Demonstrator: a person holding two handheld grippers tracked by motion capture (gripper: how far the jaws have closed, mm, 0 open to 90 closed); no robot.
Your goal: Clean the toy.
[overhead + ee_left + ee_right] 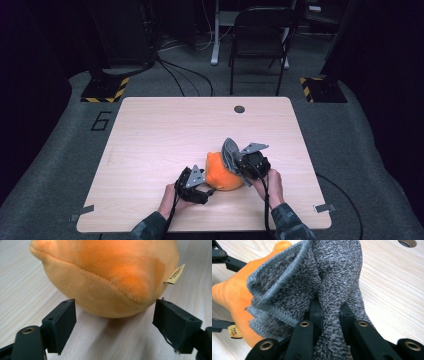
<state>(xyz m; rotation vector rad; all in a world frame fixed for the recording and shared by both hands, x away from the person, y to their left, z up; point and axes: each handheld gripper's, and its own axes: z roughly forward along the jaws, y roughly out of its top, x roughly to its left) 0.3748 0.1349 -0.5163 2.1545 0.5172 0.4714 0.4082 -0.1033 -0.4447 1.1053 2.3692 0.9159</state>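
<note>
Here the plush (223, 172) sits on the table (165, 135), near the front edge and a little right of centre, and everything else I place from it. It is a rounded orange toy with soft short pile, a paler band under a curved seam, and a small tan tag (175, 275) sticking out at one side. It looks squashy and light.

Pressed against the plush's right side is the cloth (322, 282), a grey looped terry piece with a stitched hem, bunched and folded. My right gripper (329, 312) has its jaws pinched nearly together on a twist of that cloth, so the hold is firm.

On the plush's left, low at table level, is my left gripper (113, 322). Its jaws stand wide, one on each side of the toy's lower bulge, and neither pad (62, 320) touches the fabric. Nothing is held there.

My worry is this: with the left jaws slack, nothing braces the plush. If I rub or push with the cloth, I judge the toy will simply roll or skid left across the smooth wood, away from the wipe. Closing the left jaws too low could also squeeze only pile and slip off the curve. The cloth is gripped by a narrow twist, so a hard drag over the nap may pull it free. The tag could snag in the folds as well.
</note>
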